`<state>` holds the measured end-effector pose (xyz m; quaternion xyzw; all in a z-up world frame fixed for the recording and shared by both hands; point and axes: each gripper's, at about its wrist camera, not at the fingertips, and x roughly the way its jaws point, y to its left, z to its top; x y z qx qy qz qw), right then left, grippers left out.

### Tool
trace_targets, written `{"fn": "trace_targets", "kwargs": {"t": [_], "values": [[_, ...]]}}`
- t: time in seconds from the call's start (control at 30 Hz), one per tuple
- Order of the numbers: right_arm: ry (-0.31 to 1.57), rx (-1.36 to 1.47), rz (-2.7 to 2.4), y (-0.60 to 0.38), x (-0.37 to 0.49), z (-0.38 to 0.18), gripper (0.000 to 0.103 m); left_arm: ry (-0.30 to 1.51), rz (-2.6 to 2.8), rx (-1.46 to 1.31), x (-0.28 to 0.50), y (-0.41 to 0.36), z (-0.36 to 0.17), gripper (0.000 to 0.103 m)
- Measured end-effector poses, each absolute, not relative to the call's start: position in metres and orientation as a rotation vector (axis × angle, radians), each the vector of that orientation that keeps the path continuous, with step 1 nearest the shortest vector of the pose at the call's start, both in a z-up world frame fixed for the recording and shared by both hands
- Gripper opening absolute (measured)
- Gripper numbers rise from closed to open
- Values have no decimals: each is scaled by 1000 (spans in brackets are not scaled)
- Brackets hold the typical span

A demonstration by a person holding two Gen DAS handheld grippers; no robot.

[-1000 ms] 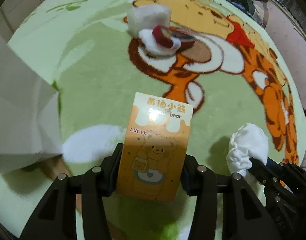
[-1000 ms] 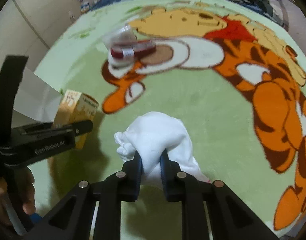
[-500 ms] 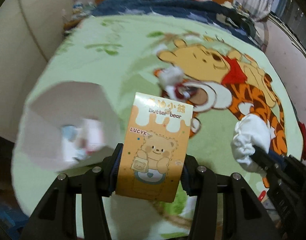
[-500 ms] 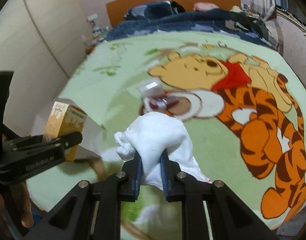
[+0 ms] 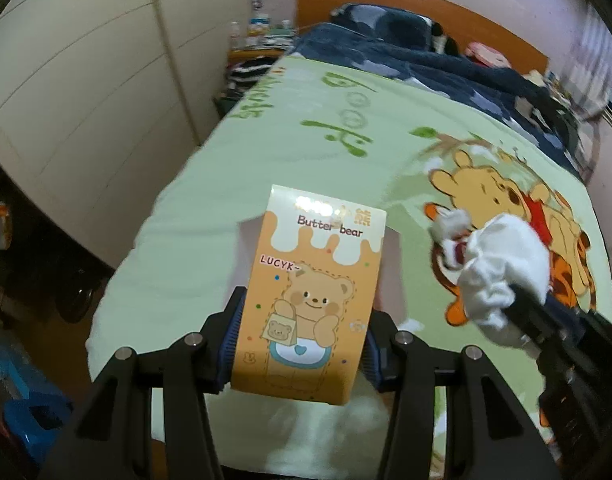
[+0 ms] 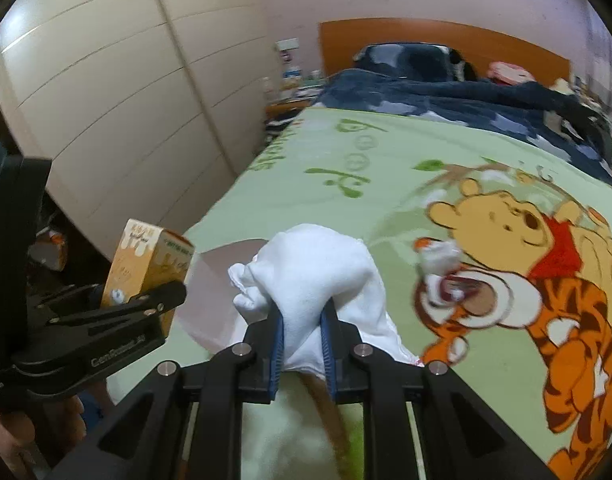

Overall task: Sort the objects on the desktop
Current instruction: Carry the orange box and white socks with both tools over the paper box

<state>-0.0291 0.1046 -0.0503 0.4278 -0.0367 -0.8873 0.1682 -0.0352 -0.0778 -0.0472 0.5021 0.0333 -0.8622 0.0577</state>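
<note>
Left wrist view: the orange Butter bear box (image 5: 312, 300) stands upright, clamped between the left gripper (image 5: 301, 346) pads, held above the near edge of the green cartoon blanket (image 5: 306, 152). To its right, the right gripper (image 6: 301, 340) pinches a bunched white cloth (image 6: 306, 276). Farther right on the blanket lies a small white-and-red bundle (image 6: 442, 268). A navy duvet (image 5: 426, 68) lies at the far end, below an orange headboard (image 6: 446, 40).

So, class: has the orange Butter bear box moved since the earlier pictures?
Yes. The Butter bear box, clamped in the left claw, rose away from the cartoon blanket, which looks farther below.
</note>
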Motion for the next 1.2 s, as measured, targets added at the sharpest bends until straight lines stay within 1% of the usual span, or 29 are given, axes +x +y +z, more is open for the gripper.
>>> {"fn": "trace_targets", "kwargs": {"t": [0.3,0.8,1.2], "values": [[-64,1224,-2484,69,-32,-55,17,112,-2582,1484,-36,-106,-48,50],[-53,1273,-2494,55,-49,-63,17,67,-2571,1453,-47,-105,-49,50],[-90,1322,-2471,47,-63,-74,17,41,-2571,1522,-63,-101,-68,50]]}}
